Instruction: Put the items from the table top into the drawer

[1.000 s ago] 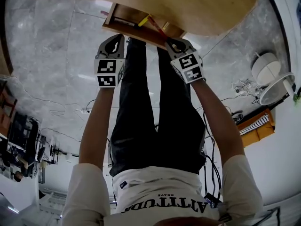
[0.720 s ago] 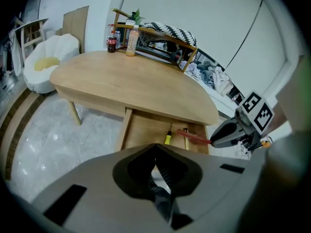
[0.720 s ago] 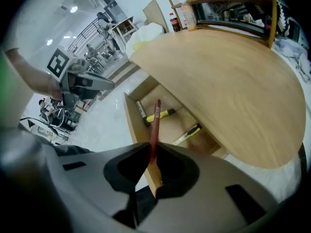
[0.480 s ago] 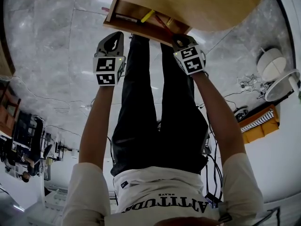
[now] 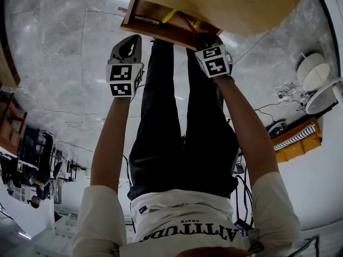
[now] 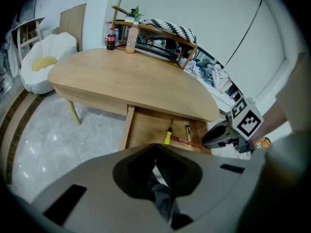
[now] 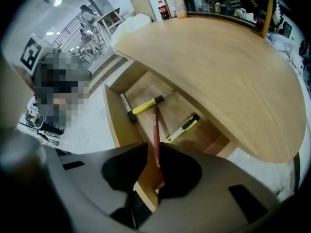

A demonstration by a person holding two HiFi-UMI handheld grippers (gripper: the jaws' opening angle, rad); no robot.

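Wooden table (image 7: 233, 57), rounded top. Its drawer (image 7: 112, 118) is pulled out under the near edge, toward the person.

Right gripper (image 7: 153, 149) sits at the drawer's front right corner, tilted steeply down. Its jaws pinch the near end of a red pencil (image 7: 155, 130). Left gripper (image 6: 156, 152) hangs off the drawer's front left, apart from it, jaws pressed together with nothing between them.

Already in the drawer: a yellow-handled screwdriver (image 7: 146, 105) lying slantwise, a black marker (image 7: 127, 109) along the left wall, and a yellow-and-black utility knife (image 7: 182, 128) to the right.

Key relation: the pencil's long axis runs straight out from the right jaws, over the drawer's front edge and into the drawer. Its far tip ends just beside the screwdriver's handle, between marker and knife. Whether the tip touches the drawer floor, cannot tell. The pinched end is over or just inside the front panel.

Judgement: the right hand does the placing. The pencil is mostly in, so spreading the jaws should drop it inside. The risk is the near end catching on the front edge.
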